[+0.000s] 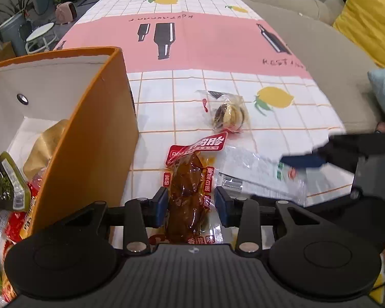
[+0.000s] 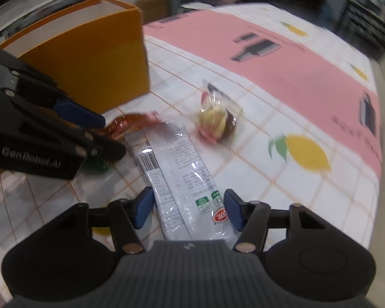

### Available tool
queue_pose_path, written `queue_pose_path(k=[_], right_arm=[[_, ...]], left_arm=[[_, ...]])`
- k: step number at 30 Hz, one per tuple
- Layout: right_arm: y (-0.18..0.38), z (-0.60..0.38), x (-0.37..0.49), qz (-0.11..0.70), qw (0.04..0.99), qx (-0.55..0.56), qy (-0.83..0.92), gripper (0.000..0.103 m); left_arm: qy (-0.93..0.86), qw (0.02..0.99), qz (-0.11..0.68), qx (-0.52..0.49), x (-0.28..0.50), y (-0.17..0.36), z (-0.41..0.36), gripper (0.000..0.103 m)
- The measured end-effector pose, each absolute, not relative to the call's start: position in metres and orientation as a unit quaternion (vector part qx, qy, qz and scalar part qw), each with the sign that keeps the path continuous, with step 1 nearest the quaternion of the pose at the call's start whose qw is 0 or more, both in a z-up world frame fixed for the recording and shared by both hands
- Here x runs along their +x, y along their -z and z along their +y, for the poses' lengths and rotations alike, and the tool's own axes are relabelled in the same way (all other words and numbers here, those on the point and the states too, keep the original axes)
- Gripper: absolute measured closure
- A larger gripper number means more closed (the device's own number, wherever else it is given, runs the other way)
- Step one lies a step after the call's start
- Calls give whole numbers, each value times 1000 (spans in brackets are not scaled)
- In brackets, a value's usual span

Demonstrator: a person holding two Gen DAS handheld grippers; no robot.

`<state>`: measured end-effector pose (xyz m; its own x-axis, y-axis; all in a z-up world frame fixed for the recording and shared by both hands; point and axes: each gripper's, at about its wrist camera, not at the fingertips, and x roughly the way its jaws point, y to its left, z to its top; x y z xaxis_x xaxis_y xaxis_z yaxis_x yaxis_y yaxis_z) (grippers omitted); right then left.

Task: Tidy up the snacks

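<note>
Left wrist view: left tool (image 1: pixel 190 206) spread, straddling brown meat packet (image 1: pixel 190 192), packet's length running straight ahead between pads; orange box (image 1: pixel 89 154) just left. Right tool (image 2: pixel 187 211) spread astride white packet (image 2: pixel 177 177).

Left claw (image 1: pixel 190 206) straddles a brown meat packet (image 1: pixel 190 192) on the counter (image 1: pixel 282 97), beside the orange box (image 1: pixel 89 138) at left.
</note>
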<state>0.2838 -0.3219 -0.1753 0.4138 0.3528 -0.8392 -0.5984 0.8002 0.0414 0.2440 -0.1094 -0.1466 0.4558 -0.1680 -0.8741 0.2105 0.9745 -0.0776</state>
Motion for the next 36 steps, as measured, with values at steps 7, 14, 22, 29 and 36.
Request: queue_pose_path(k=[7, 14, 22, 29, 36], right_arm=[[168, -330, 260, 532, 829, -73, -157, 47], [166, -337, 223, 574, 812, -32, -101, 44], [163, -335, 183, 575, 810, -36, -116, 37], [162, -319, 176, 517, 829, -115, -179, 30], [165, -324, 182, 518, 826, -101, -199, 33]], left_arm=[[130, 868, 478, 32, 222, 120, -117, 82], [160, 862, 480, 26, 200, 114, -119, 86], [209, 836, 508, -26, 180, 115, -108, 94], [203, 826, 524, -29, 180, 132, -102, 94], [205, 823, 530, -25, 184, 141, -102, 82]])
